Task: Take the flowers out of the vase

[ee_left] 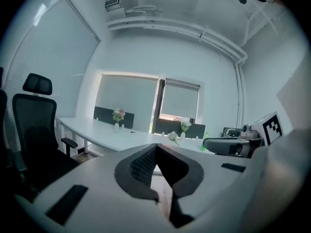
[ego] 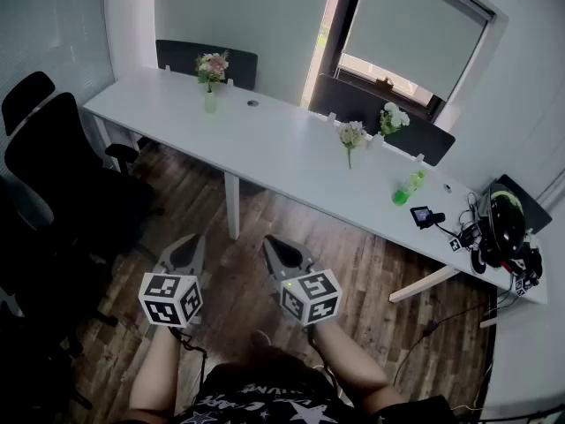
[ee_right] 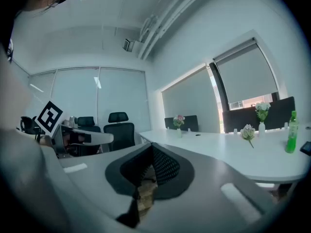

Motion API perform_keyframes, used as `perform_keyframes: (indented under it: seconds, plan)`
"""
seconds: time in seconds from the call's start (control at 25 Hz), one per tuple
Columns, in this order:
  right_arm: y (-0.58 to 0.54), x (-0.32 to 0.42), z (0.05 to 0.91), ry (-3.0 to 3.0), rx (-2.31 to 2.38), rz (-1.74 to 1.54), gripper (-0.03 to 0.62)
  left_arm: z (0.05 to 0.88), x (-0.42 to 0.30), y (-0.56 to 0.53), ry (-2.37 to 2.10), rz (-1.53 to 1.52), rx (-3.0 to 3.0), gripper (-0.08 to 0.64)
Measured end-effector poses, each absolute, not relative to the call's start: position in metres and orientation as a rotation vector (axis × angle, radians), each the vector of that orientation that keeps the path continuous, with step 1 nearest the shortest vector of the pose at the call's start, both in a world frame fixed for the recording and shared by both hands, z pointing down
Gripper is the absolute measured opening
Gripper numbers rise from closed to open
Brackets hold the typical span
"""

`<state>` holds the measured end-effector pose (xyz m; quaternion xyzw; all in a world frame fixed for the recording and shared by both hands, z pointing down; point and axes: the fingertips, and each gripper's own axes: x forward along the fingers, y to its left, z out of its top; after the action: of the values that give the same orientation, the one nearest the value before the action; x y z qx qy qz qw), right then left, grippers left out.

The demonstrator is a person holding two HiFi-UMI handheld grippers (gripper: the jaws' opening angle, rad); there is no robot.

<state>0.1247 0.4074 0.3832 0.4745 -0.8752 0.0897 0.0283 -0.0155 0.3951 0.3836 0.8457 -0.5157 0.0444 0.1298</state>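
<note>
Both pairs of jaws closed; flowers (ego: 212, 64) well beyond.

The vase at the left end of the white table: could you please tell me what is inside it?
A bunch of pink and white flowers stands in the vase, blooms above its rim. The stems within it are too small to make out.

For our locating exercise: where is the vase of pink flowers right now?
In the head view, the vase of pink flowers stands near the white table's far left end, just before a dark panel.
</note>
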Motion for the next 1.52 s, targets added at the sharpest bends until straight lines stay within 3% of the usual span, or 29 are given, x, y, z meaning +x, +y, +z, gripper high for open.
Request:
perform_keyframes:
  seconds: [0.88, 1.52]
  plan:
    - [0.443, 0.105, 0.413, -2.72, 1.436, 0.389, 0.002, 0.402, -0.057, 0.439, -1.529, 0.096, 2.391, 0.008]
    - [0.266, 0.128, 0.421, -2.785, 1.457, 0.465, 0.002, 0.398, -0.053, 0.301, -1.612, 0.106, 2.391, 0.008]
